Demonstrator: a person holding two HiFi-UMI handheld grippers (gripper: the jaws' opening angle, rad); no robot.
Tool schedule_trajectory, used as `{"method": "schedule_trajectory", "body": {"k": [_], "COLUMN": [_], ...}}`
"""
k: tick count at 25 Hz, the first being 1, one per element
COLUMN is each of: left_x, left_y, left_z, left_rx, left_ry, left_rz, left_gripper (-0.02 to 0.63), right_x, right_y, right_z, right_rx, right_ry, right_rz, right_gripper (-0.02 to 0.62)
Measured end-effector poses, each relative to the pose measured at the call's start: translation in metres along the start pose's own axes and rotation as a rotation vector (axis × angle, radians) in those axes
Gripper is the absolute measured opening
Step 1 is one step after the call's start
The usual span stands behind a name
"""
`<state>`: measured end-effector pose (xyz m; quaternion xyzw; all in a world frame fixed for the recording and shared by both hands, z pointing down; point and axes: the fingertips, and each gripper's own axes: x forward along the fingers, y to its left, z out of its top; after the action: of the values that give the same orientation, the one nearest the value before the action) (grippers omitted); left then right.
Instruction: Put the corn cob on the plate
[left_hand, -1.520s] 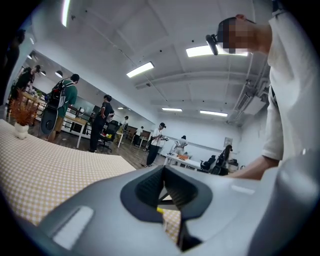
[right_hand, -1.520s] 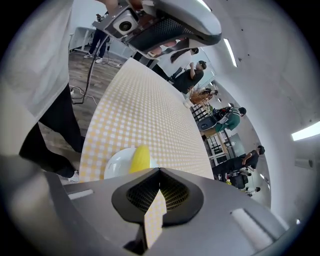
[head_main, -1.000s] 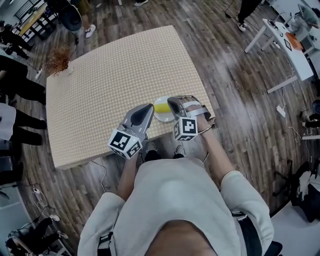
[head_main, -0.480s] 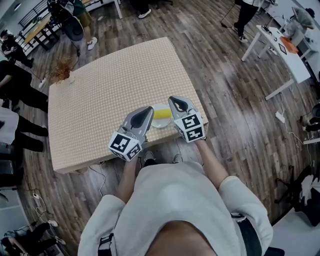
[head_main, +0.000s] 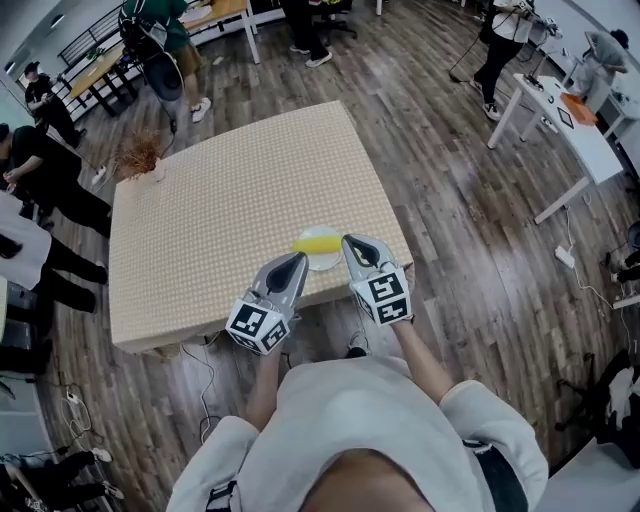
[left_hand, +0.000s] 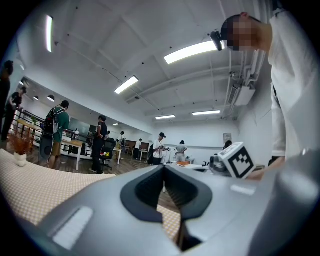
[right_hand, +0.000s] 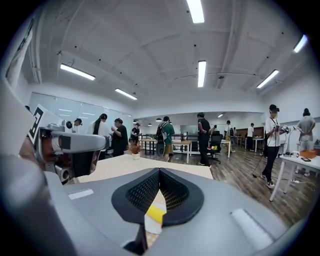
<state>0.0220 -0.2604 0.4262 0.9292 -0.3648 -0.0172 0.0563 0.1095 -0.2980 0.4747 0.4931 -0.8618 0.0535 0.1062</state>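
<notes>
Both tools, the left gripper (head_main: 297, 259) and the right gripper (head_main: 351, 241), are closed and empty just near of the plate (head_main: 325, 263) at the table's (head_main: 220, 190) near edge, I judge because the corn (head_main: 318, 243) lies across that plate and nothing remains to carry.

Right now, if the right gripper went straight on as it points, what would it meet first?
Probably the corn cob lying on the plate, just ahead of the shut right gripper. Depth is unclear, so it might pass above.
</notes>
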Motion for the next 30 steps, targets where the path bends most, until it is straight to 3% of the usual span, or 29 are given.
{"method": "schedule_trajectory", "body": {"k": [6,14,19,24,30], "left_x": [-0.044,-0.157,-0.201,-0.226,-0.236], "left_y": [-0.001,-0.045,-0.070,-0.099,-0.124], "left_z": [0.011,-0.033,-0.032,-0.031,-0.026], "left_rx": [0.017,-0.062,-0.064,-0.045,-0.041], "left_ry": [-0.033,0.037,0.021,0.022,0.010], "left_rz": [-0.008,-0.085,-0.139,-0.190,-0.183], "left_gripper": [0.008,0.008,0.008,0.008,0.008], "right_x": [-0.049,-0.112,-0.149,-0.177,-0.192], "right_y": [0.038,0.143,0.195,0.217,0.232], "right_z": [0.008,-0.007,-0.017,-0.012,-0.009], "right_rx": [0.021,0.082,0.082,0.066,0.071], "right_ry": [-0.048,-0.105,-0.099,-0.122,-0.132], "right_rz": [-0.019,-0.056,-0.099,-0.126,-0.080], "right_gripper": [0.000,0.000,-0.002,-0.002,-0.003]}}
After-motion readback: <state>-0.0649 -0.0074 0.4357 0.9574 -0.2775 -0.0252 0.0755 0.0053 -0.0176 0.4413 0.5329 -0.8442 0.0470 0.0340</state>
